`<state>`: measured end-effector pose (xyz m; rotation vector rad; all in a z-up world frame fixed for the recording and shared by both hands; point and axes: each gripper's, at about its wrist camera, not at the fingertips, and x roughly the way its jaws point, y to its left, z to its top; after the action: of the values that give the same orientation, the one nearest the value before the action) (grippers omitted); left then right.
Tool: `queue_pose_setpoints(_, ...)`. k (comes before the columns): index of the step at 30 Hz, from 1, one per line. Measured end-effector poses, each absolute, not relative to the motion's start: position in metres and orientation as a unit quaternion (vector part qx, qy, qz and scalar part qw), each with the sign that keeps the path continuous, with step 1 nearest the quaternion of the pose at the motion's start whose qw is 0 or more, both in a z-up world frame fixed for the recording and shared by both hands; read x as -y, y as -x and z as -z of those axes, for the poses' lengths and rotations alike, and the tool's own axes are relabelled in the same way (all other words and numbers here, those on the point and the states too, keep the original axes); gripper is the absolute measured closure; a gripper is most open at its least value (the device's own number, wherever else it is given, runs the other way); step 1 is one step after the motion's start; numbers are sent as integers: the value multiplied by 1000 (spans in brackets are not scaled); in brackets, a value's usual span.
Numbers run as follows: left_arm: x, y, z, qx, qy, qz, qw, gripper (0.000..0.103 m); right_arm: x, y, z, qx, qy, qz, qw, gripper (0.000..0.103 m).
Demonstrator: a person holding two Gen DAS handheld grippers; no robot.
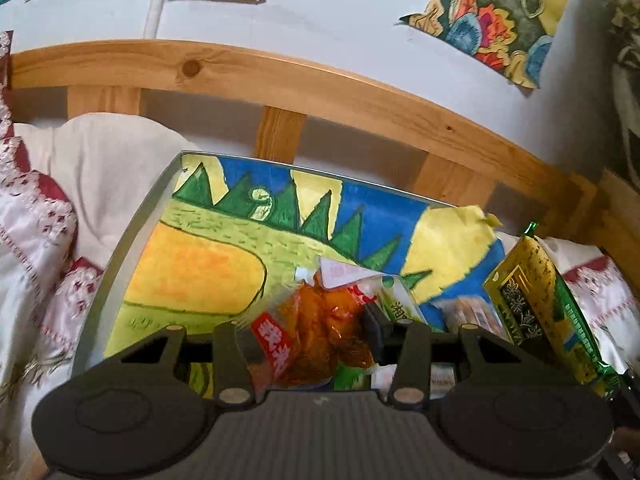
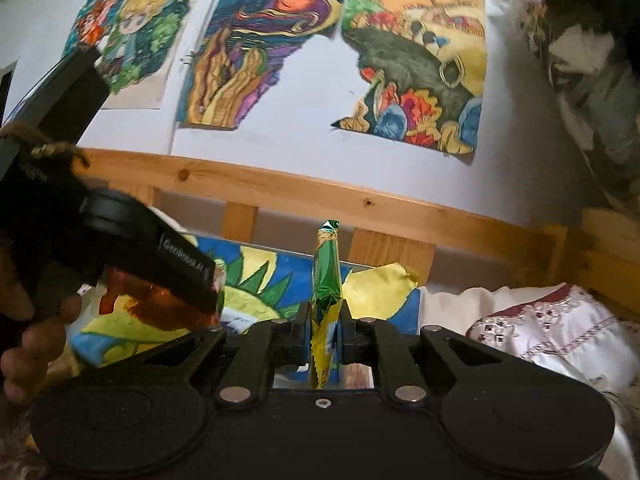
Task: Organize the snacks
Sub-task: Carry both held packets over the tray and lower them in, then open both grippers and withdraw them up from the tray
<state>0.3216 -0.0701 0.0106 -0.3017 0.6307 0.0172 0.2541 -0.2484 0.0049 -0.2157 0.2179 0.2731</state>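
My left gripper (image 1: 310, 332) is shut on a clear packet of orange-red snack with a red label (image 1: 316, 332), held above a grey tray (image 1: 132, 236) lined with a bright drawing. My right gripper (image 2: 325, 332) is shut on a long green and yellow snack packet (image 2: 326, 280), which stands upright edge-on. That packet also shows at the right of the left wrist view (image 1: 540, 304). The left gripper and its orange packet (image 2: 160, 300) appear at the left of the right wrist view. More small packets (image 1: 400, 300) lie on the tray behind the orange one.
The tray rests on a bed with white and maroon embroidered bedding (image 1: 44, 240). A wooden bed rail (image 1: 280, 76) runs behind it. Children's drawings (image 2: 420, 60) hang on the white wall. Clutter (image 2: 592, 60) is at the far right.
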Motion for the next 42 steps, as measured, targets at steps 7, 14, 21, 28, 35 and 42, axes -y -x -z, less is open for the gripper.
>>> queue_pose_setpoints(7, 78, -351, 5, -316, 148, -10, 937, 55, 256, -289, 6, -143, 75, -140, 977, 91)
queue_pose_setpoints(14, 87, -357, 13, -307, 133, 0, 942, 55, 254, -300, 12, -169, 74, -144, 972, 91)
queue_pose_setpoints(21, 94, -355, 16, -306, 125, 10, 944, 54, 252, -300, 16, -171, 80, -142, 972, 91)
queue_pose_setpoints(28, 94, -353, 15, -305, 122, 15, 945, 49, 254, -302, 17, -177, 76, -136, 972, 83)
queue_pose_setpoints(35, 88, -347, 10, -284, 135, 19, 949, 30, 254, -301, 17, -177, 75, -135, 972, 71)
queue_pose_setpoints(42, 81, -339, 1, -270, 144, 11, 952, 18, 253, -297, 14, -172, 73, -137, 973, 60)
